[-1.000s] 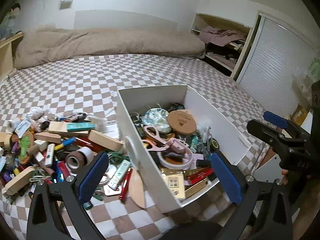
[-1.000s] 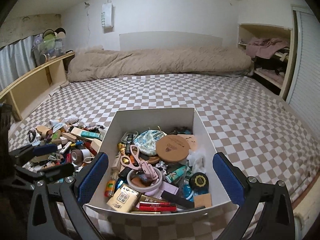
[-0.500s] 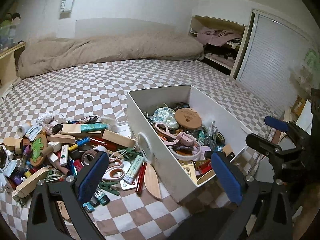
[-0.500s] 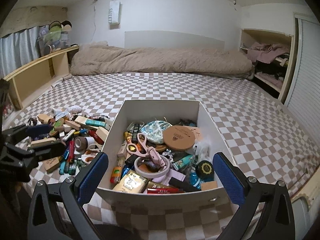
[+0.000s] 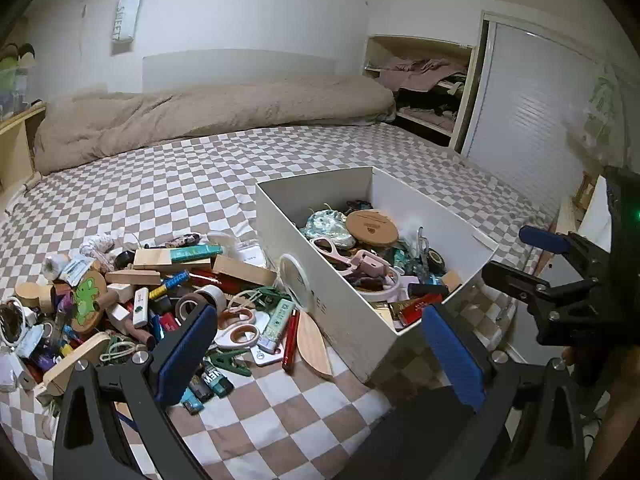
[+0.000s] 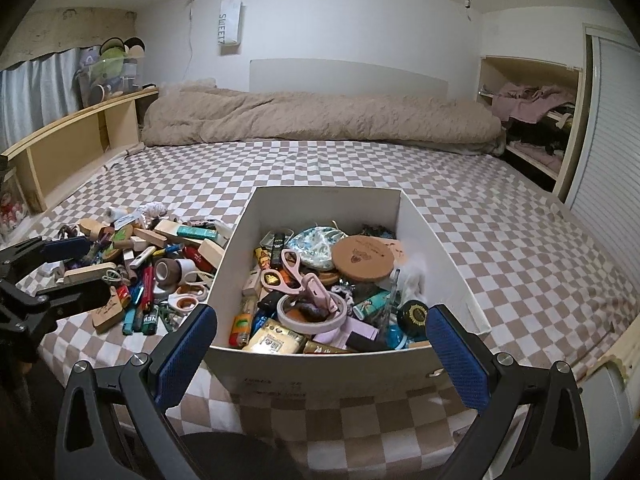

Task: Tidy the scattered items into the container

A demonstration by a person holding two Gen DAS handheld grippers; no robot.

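White cardboard box (image 6: 316, 376) half full, both my left gripper (image 5: 320, 354) and right gripper (image 6: 320, 354) wide open and empty, so I'd drop left onto the beige scissors (image 5: 236, 330) at the pile's edge.

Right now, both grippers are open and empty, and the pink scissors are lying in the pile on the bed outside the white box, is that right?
Not quite. The pink scissors lie inside the white box, as the right wrist view shows. The left gripper and right gripper are indeed open and empty.

One white box (image 6: 320, 364) sits on the bed (image 6: 500, 216). Two tape rolls (image 6: 176, 270) lie in the pile. One pink scissors (image 6: 294, 270) is in the box.
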